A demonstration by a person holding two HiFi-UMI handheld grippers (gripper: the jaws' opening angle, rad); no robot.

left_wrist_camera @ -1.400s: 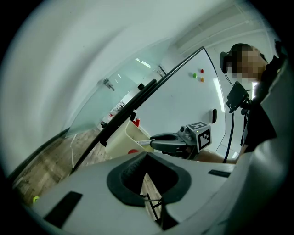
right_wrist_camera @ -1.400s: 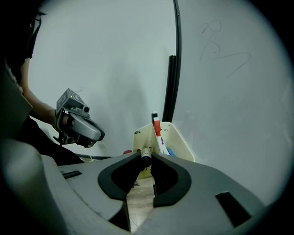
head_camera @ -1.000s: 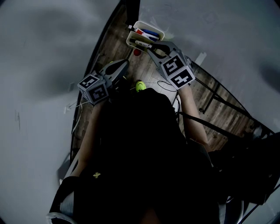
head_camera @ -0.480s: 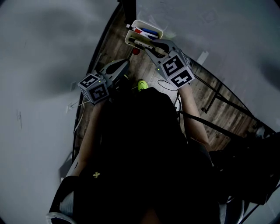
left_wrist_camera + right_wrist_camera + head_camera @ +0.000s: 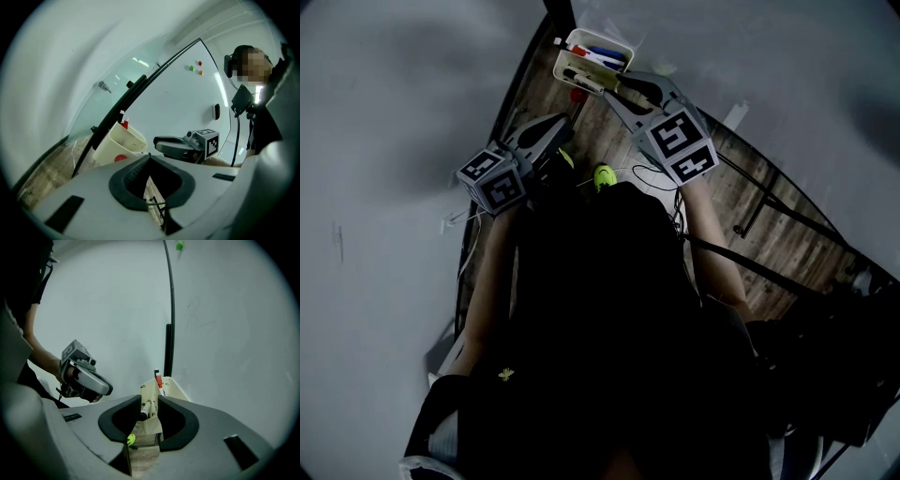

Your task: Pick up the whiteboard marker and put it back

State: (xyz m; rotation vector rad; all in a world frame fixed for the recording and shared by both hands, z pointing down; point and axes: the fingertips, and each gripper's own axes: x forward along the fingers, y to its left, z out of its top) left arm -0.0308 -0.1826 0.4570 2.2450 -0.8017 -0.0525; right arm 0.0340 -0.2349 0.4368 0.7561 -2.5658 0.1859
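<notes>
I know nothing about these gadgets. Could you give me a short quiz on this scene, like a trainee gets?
1. True or false: the cream holder is empty.
2. Which gripper is nearer it? A) left gripper B) right gripper
3. What shows between the right gripper's fingers?
Key: 1 false, markers lie in it. 2 B. 3 A black-tipped marker in the holder; the fingers have just been opening and stand apart, not pressing it.

No legible text, brand, number or sign found in any view. Only printed marks: black-and-white square patterns on cube (image 5: 494, 180) of left hand-held gripper (image 5: 564, 123) and on cube (image 5: 678, 142) of right hand-held gripper (image 5: 617, 86). No characters in them.
</notes>
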